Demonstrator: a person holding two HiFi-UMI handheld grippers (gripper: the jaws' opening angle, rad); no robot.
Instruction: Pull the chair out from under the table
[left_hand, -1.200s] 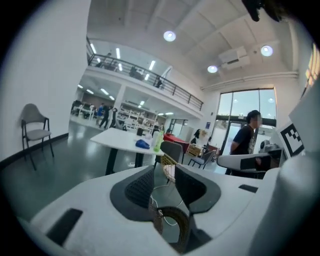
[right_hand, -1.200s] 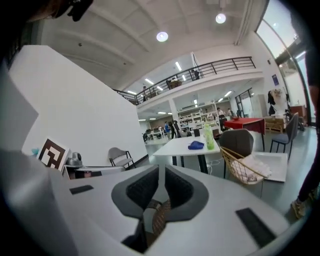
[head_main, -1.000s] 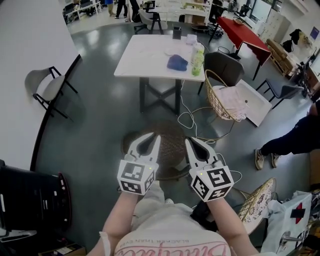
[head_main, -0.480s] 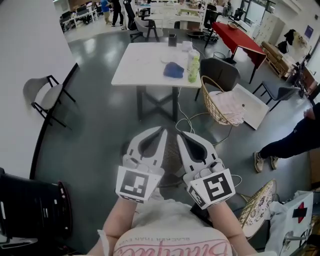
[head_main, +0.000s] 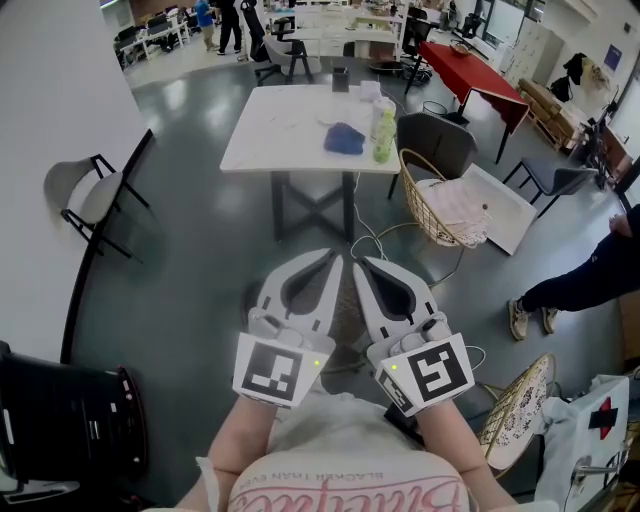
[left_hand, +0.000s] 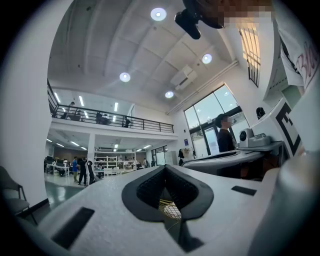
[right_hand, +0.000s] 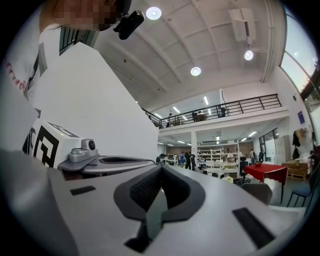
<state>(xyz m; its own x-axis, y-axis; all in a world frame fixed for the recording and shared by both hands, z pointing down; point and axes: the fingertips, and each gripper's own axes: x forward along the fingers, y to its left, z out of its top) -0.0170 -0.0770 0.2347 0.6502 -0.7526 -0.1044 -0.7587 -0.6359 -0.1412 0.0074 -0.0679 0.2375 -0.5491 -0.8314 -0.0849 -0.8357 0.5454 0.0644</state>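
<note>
Left tool (head_main: 328, 262) and right tool (head_main: 363, 267): jaws pressed together, nothing between them, side by side and well short of the surface (head_main: 270, 135). Dark chair (head_main: 442, 135) stands against the surface's right edge. Can't tell if its seat is under the top, so it's either already pulled out or still tucked in.

The left claw (head_main: 330, 262) and right claw (head_main: 364, 266) are smooth white plastic shells, each framing a black, textured, teardrop-shaped lining. Behind them sit the left cube (head_main: 270, 368) and right cube (head_main: 432, 372), white with black square markers, each with a small green light (head_main: 316, 364). The person wears a pale T-shirt (head_main: 335, 448) with pink lettering.
</note>
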